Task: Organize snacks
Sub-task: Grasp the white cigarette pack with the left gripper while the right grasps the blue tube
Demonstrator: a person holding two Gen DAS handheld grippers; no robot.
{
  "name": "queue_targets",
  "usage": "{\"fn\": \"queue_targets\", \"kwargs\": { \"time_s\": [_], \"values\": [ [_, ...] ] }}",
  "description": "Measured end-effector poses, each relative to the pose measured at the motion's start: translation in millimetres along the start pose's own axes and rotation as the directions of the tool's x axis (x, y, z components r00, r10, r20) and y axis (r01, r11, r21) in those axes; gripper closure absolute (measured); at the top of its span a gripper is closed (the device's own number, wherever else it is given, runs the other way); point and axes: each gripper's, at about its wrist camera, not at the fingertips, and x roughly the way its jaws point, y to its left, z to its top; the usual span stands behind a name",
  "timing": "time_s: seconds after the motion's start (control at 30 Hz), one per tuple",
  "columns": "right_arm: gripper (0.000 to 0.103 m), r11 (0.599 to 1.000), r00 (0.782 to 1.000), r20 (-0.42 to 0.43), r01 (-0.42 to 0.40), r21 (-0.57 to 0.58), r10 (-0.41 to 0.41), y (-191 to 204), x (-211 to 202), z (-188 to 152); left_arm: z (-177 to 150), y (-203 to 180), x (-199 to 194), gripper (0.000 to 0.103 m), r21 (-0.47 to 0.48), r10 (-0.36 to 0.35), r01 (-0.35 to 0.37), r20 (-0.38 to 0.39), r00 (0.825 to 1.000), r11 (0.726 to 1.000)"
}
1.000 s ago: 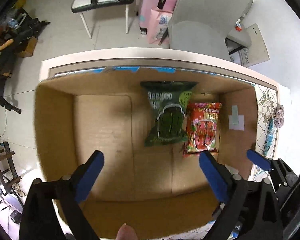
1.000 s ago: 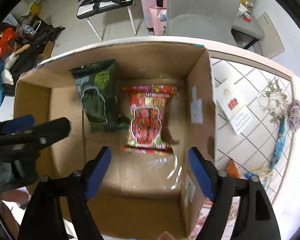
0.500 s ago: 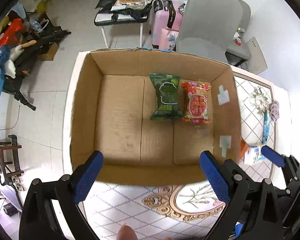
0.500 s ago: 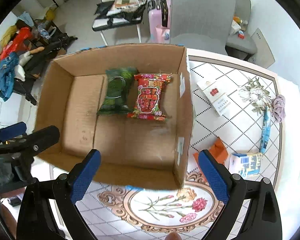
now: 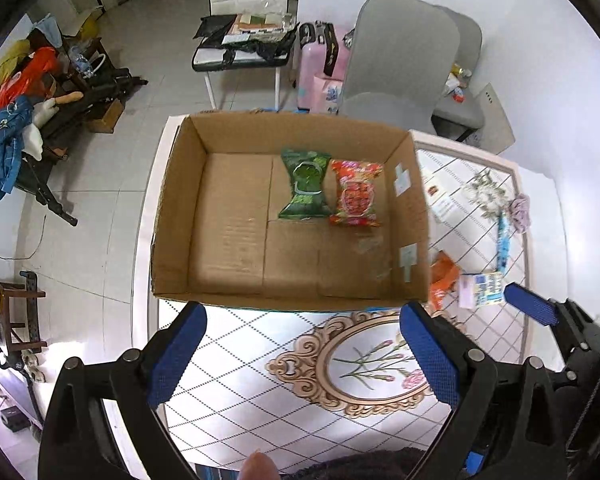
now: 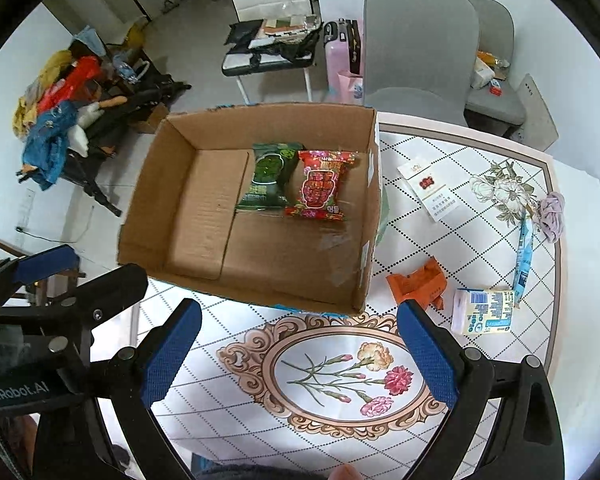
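Observation:
An open cardboard box (image 5: 172, 220) (image 6: 148, 200) stands on the tiled table. Inside it, side by side at the far right, lie a green snack bag (image 5: 305, 184) (image 6: 270, 178) and a red snack bag (image 5: 355, 199) (image 6: 320, 192). Right of the box on the table rest an orange packet (image 6: 418, 284) (image 5: 442, 276), a pale yellow-and-blue pack (image 6: 484, 310) (image 5: 482, 288) and a blue stick sachet (image 6: 524, 258). My left gripper (image 5: 300, 360) and my right gripper (image 6: 296, 360) both hang open and empty above the table's front, short of the box.
A white card box (image 6: 430, 190) and a purple scrunchie (image 6: 550, 216) lie at the table's right. Grey chairs (image 6: 420, 52) stand behind the table. A pink suitcase (image 6: 344, 60), a cluttered stool and piled clothes occupy the floor beyond.
Both grippers have pulled back and up, from inside the box to above the table in front of it. The two bags stay where they were in the box.

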Motion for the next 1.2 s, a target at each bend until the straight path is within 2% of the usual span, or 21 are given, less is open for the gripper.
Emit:
{"fn": "queue_targets", "kwargs": {
  "time_s": [0.13, 0.3, 0.4, 0.5, 0.63, 0.73, 0.9, 1.03, 1.2],
  "values": [
    [0.003, 0.998, 1.0, 0.017, -0.013, 0.064, 0.012, -34, -18, -1, 6, -29, -13, 0.004, 0.018, -0.012, 0.012, 0.014, 1.0, 1.0],
    [0.003, 0.978, 0.999, 0.018, 0.029, 0.205, -0.033, -123, -34, -8, 18, -98, 0, 0.004, 0.084, -0.071, 0.072, -0.011, 0.997, 0.994],
    [0.003, 0.949, 0.997, -0.022, 0.083, 0.305, -0.08, -191, -28, -17, 27, -143, 27, 0.004, 0.095, -0.117, 0.124, -0.072, 0.991, 0.988],
    [0.003, 0.913, 0.995, -0.075, 0.089, 0.398, -0.064, -249, -8, -24, 37, -182, 65, 0.004, 0.097, -0.131, 0.147, -0.153, 0.979, 0.984],
    [0.003, 0.879, 0.992, -0.123, 0.088, 0.47, -0.033, -310, 26, -27, 62, -210, 123, 0.004, -0.01, -0.189, 0.192, -0.251, 0.949, 0.981],
    [0.003, 0.859, 0.988, -0.156, 0.081, 0.505, -0.002, -349, 55, -20, 87, -224, 167, 0.007, -0.087, -0.187, 0.169, -0.288, 0.939, 0.982],
    [0.003, 0.84, 0.98, -0.199, 0.093, 0.535, 0.019, -391, 99, 1, 123, -250, 231, 0.016, -0.096, -0.102, 0.072, -0.35, 0.931, 0.993],
    [0.005, 0.841, 0.97, -0.239, 0.1, 0.532, 0.036, -413, 131, 15, 138, -263, 281, 0.018, -0.091, -0.039, 0.001, -0.415, 0.909, 0.996],
    [0.006, 0.843, 0.96, -0.273, 0.102, 0.529, 0.055, -425, 163, 28, 142, -265, 325, 0.018, -0.09, 0.028, -0.079, -0.467, 0.884, 0.993]
  ]
}}
